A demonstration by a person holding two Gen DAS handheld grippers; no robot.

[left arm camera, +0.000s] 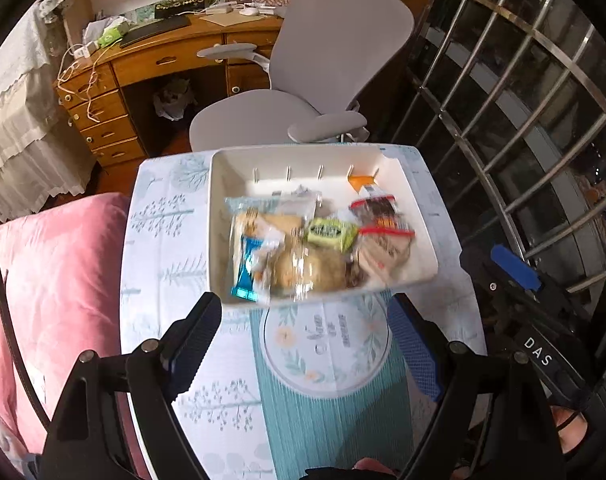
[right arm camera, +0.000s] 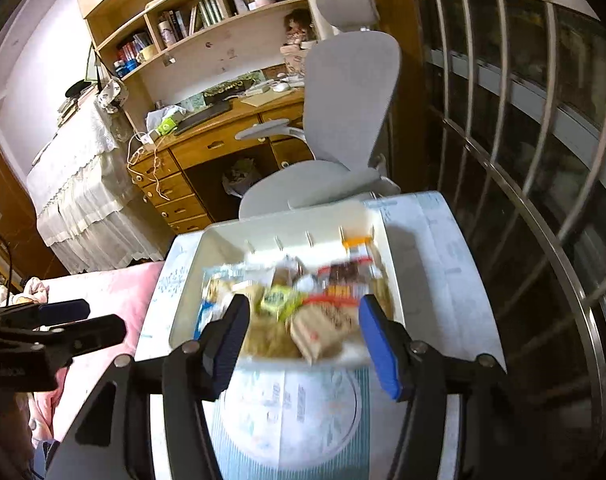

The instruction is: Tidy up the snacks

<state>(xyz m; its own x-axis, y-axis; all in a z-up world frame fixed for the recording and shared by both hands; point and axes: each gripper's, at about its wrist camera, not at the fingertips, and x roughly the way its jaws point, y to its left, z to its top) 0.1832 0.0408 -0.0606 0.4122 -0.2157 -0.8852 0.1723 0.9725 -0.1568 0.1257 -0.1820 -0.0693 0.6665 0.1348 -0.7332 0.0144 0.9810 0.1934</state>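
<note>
Left gripper (left arm camera: 303, 344), black with blue ribbed pads: jaws spread wide, nothing between them, hanging over the table. Under it a round white mat with floral print (left arm camera: 327, 348) on a teal striped strip (left arm camera: 331, 420), both flat on the small table with the pale tree-pattern cloth (left arm camera: 163, 260).

Right gripper (right arm camera: 303, 340), same build: jaws apart, not pressing on anything. In its own view the fingertips overlap the near rim of the tray; contact cannot be confirmed because of blur. From the left wrist it shows at the right edge, blue pad (left arm camera: 515, 268) beside the tray's near right corner.

White rectangular plastic tray (left arm camera: 219, 216): just beyond both grippers, past the round mat, on the far half of the table. Long axis runs left-right across both views, near edge facing the grippers. Far inner wall has a row of slots.

Tray contents, piled toward the near side, blurred:
- blue foil packet (left arm camera: 247, 272), near left corner, standing lengthwise near-far
- clear bags of tan baked pieces (left arm camera: 311, 268), centre near
- small green wrapped snack (left arm camera: 327, 232), on top, centre
- red-sealed clear bags with brown contents (left arm camera: 383, 232), right side
- orange-topped packet (left arm camera: 363, 184), far right, against the slotted wall

Far left part of the tray floor is bare.

Left of the table: pink blanket (left arm camera: 63, 272). Beyond the tray: grey office chair (left arm camera: 335, 60), then a wooden desk with drawers (left arm camera: 143, 76). Right: metal window grille (left arm camera: 523, 92).
</note>
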